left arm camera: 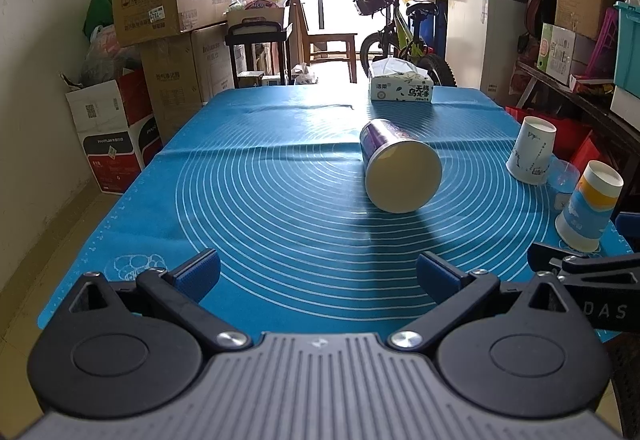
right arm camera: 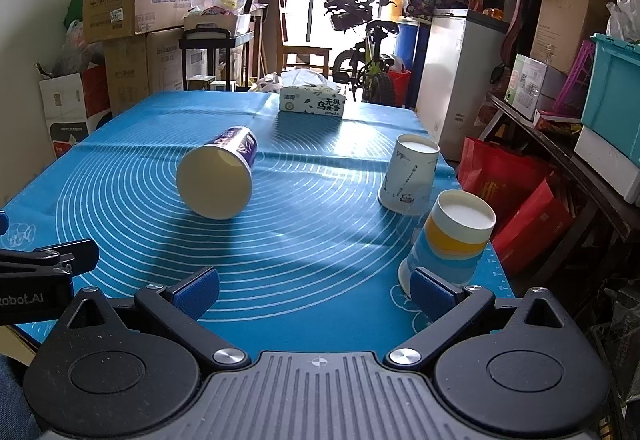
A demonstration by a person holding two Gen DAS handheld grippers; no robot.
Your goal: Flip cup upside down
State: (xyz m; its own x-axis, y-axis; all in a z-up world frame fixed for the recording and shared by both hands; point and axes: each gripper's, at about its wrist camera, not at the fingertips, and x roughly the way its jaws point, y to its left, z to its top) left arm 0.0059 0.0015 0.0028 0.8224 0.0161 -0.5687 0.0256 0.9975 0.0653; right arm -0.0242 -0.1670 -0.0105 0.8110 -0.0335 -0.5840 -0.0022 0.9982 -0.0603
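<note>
A purple-printed paper cup (left arm camera: 394,162) lies on its side on the blue mat (left arm camera: 280,208), its mouth facing me; it also shows in the right wrist view (right arm camera: 220,176). Two other cups stand upside down at the right: a white printed cup (left arm camera: 531,151) (right arm camera: 409,174) and a blue and orange cup (left arm camera: 590,212) (right arm camera: 450,240). My left gripper (left arm camera: 318,274) is open and empty, near the mat's front edge, short of the lying cup. My right gripper (right arm camera: 316,290) is open and empty, its right finger just in front of the blue and orange cup.
A tissue box (left arm camera: 401,87) (right arm camera: 313,102) sits at the mat's far end. Cardboard boxes (left arm camera: 160,8) stack at the left, a bicycle (left arm camera: 400,36) and white cabinet (left arm camera: 480,40) stand behind, and a cluttered shelf (right arm camera: 560,112) runs along the right.
</note>
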